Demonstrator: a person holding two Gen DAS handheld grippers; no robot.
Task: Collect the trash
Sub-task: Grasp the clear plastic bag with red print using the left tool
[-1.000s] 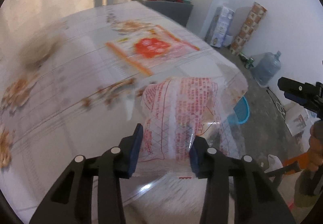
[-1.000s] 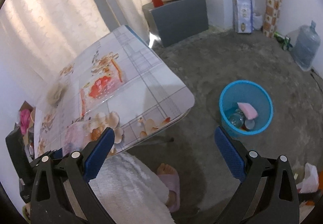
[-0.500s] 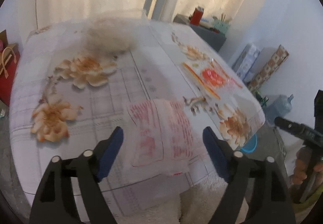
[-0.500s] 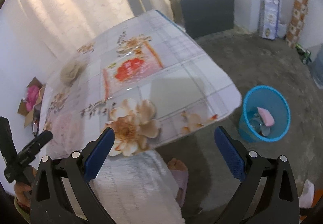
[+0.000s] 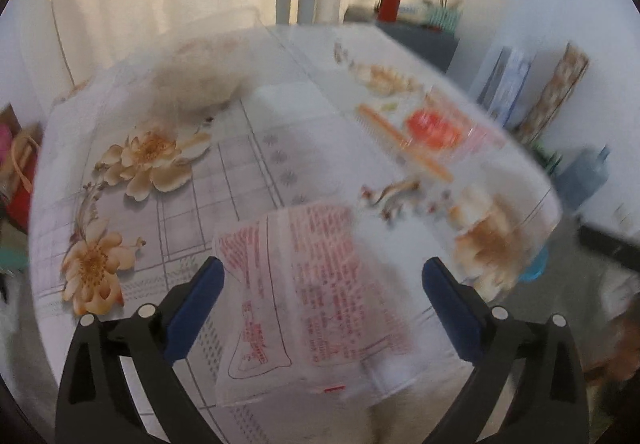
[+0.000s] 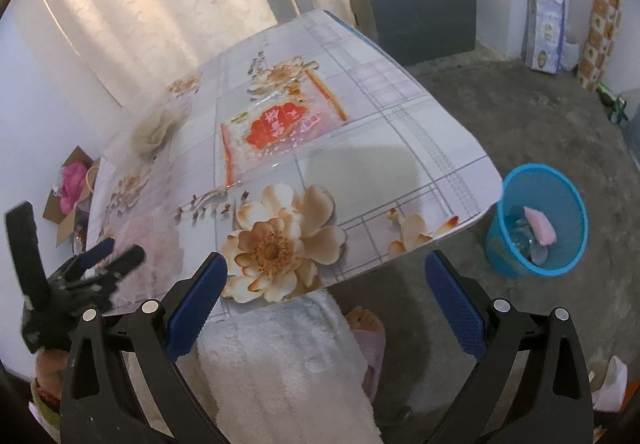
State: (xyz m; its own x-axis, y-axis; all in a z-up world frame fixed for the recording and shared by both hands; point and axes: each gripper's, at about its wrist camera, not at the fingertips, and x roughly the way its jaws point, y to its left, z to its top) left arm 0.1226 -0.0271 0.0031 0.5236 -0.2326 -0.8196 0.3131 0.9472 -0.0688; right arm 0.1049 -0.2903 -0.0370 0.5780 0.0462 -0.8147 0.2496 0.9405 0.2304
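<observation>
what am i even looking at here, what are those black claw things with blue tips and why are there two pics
No robot: a person holds a hand-held two-finger gripper in each hand, each with a fisheye camera looking along its fingers. One picture comes from the left gripper, one from the right gripper. Both look down at a flower-print table. The left jaws are opening around a clear bag with red print lying on the table, no longer gripped. The right gripper is open and empty. Another red wrapper lies farther back. A blue bin stands on the floor.

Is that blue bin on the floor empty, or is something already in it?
Not empty. The right wrist view shows the blue bin holding a pink piece and some clear crumpled items at the bottom.
</observation>
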